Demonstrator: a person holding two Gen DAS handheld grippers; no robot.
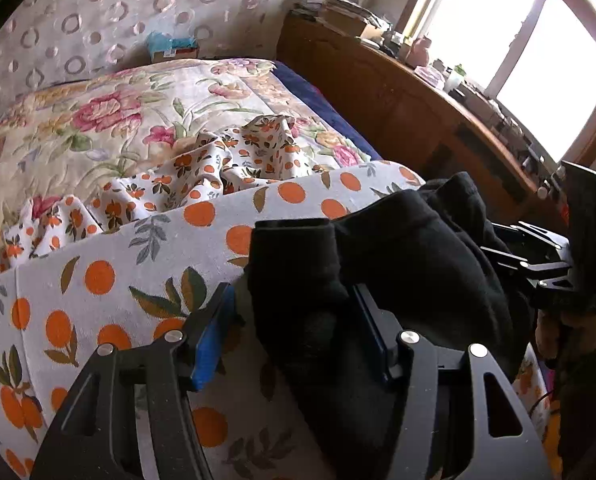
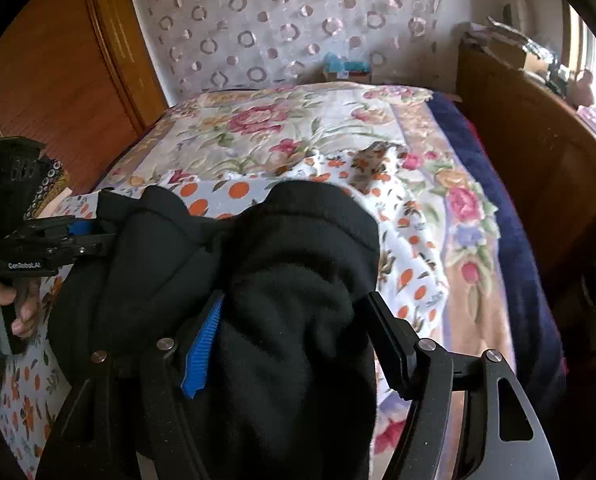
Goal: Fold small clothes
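Both grippers at the black fleece garment [image 1: 410, 240] on the orange-print cloth [image 1: 110, 280].
We see left gripper [image 1: 294, 316] and right gripper [image 2: 294, 332] jaws apart, released, fleece between.

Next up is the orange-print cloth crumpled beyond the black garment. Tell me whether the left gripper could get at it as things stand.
Probably not directly. The left gripper has the black garment bunched between its fingers, and the crumpled orange-print cloth lies beyond it on the bed.
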